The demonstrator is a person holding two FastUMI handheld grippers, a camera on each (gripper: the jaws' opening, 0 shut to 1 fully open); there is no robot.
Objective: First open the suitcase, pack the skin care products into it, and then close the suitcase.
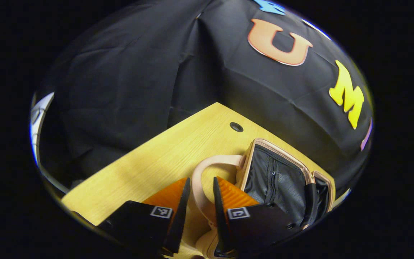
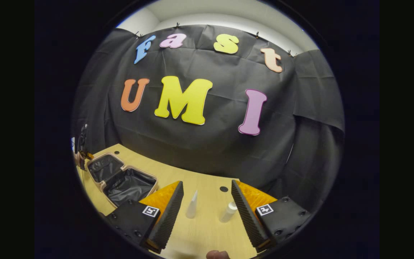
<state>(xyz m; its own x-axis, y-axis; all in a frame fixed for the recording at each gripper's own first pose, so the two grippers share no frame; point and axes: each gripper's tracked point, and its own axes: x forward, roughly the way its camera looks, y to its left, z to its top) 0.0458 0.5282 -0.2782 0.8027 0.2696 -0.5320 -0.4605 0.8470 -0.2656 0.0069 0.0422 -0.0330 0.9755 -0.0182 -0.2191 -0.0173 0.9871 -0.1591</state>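
Your left gripper (image 1: pixel 201 216) has its fingers narrowly parted around the suitcase's curved handle (image 1: pixel 201 180); whether they actually pinch it I cannot tell, so a careless pull could drag the light, open suitcase (image 2: pixel 120 176) across the smooth wooden table (image 1: pixel 149 162). Your right gripper (image 2: pixel 207 212) is wide open and empty, with the tapered white tube (image 2: pixel 192 205) and the round-capped white bottle (image 2: pixel 228 212) standing between its ridged fingers, just ahead. Both are slim and tall; a glancing finger would likely topple them. The suitcase has a soft dark fabric lining.
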